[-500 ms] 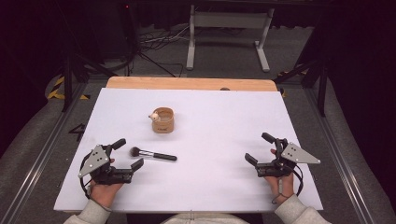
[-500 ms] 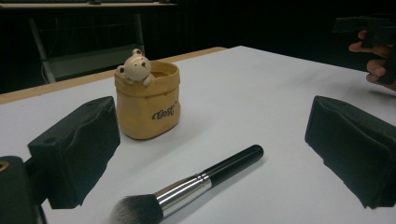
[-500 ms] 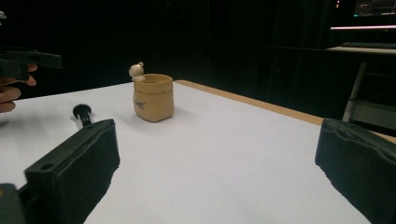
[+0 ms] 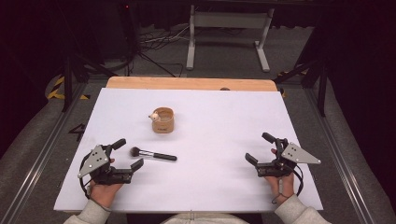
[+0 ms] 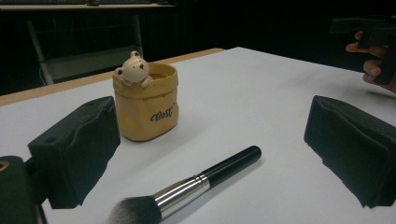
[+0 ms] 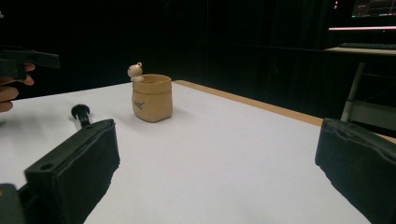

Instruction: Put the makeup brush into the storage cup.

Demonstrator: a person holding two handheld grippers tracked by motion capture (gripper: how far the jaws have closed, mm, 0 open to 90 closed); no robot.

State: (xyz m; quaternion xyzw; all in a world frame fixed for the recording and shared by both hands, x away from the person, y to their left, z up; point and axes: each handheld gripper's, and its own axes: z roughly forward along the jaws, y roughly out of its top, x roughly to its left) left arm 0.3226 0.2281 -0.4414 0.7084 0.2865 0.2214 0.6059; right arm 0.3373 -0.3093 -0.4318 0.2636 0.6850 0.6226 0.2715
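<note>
Work in hand: judged to be picking up the black-handled makeup brush with silver ferrule and dark bristles (image 4: 152,153) and standing it in the small tan pot with a bear figure on its rim (image 4: 163,120). Not started, as far as the pictures show.

Brush, place: lies flat on the white table top (image 4: 219,116), bristles toward the person's left, handle toward the right. Just ahead of the left gripper (image 4: 128,154), not touching it. In the left gripper view the brush (image 5: 187,189) lies on the table between and ahead of the two jaws, crossways to them.

Pot, place: upright, farther up the table than the brush and apart from it. Nothing seen standing in it.

Left gripper, state: jaws spread wide, nothing between the pads. Rests low on the table in the person's hand.

Right gripper (image 4: 261,149), state: jaws spread wide, nothing held. Well apart from brush and pot, at the right side of the table. Its own view has the pot (image 6: 152,98) far ahead.

Done: nothing yet; brush untouched, pot without brush.

Left to do: close on the brush, lift it, carry it over the pot, lower it in, let go.

Nearest tool: left gripper, so likely the one to take the brush.
</note>
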